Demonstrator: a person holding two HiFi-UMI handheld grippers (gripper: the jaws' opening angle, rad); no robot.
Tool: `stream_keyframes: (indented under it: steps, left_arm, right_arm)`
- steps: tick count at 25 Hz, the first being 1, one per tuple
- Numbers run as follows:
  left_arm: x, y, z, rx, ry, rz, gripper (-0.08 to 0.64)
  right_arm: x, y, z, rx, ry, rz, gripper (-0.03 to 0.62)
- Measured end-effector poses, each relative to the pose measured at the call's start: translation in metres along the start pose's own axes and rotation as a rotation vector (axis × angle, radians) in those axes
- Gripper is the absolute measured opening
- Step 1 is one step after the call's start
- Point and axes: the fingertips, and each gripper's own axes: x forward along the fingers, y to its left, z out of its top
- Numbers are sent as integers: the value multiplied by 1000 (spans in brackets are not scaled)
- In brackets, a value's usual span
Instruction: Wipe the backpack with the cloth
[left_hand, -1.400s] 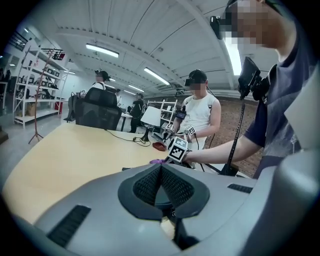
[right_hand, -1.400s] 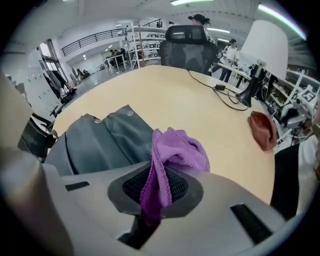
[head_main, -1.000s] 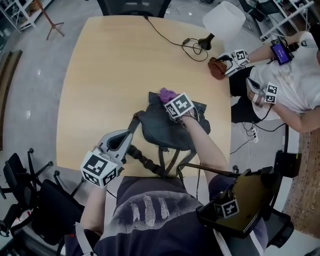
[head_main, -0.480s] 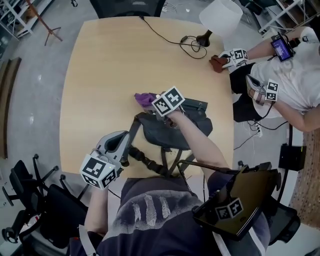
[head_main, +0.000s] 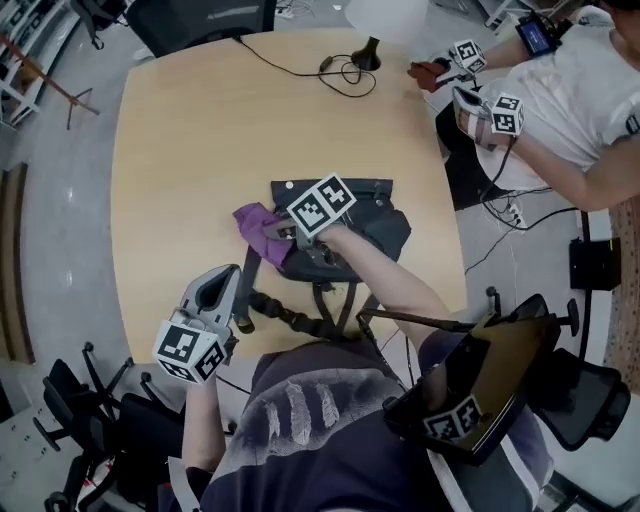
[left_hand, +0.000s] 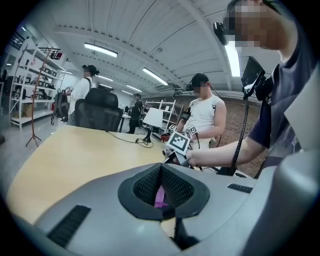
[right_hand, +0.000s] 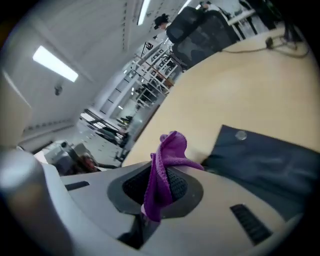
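Note:
A dark grey backpack (head_main: 350, 225) lies flat on the wooden table (head_main: 180, 150), its straps (head_main: 295, 320) trailing toward the near edge. My right gripper (head_main: 272, 230) is shut on a purple cloth (head_main: 252, 218) at the backpack's left edge. In the right gripper view the cloth (right_hand: 167, 160) sticks up from between that gripper's (right_hand: 156, 182) jaws, with the backpack (right_hand: 270, 160) just to the right. My left gripper (head_main: 232, 278) hovers shut by the near-left table edge beside a strap, nothing held. In the left gripper view, the left gripper (left_hand: 162, 187) points toward the backpack.
A white lamp (head_main: 385, 15) and its black cable (head_main: 300, 68) stand at the table's far side. A second person at the far right holds two grippers (head_main: 465, 55) near a brown object (head_main: 425, 72). A black office chair (head_main: 200, 15) stands behind the table.
My right gripper has carried the cloth leftward, from the backpack's far top edge to its left edge. The left gripper has stayed near the strap.

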Motion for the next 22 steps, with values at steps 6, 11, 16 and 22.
stream_keyframes:
  steps: [6,11,16,22]
  left_arm:
    - [8,-11,-1,32,29,-55,8]
    - [16,-33,-6,43,46,-72,8]
    - [21,-50,2,80,43,-94,9]
    - [27,-71,6,109,45,-120,9]
  right_arm:
    - [-33,-65,-24,-163,92,-364,29]
    - [-52,-74,-35,-200,115,-416,29]
    - [-79,-91,-44,-194,104,-481,29]
    - [-130,-123,-70,-187,137,-596,29]
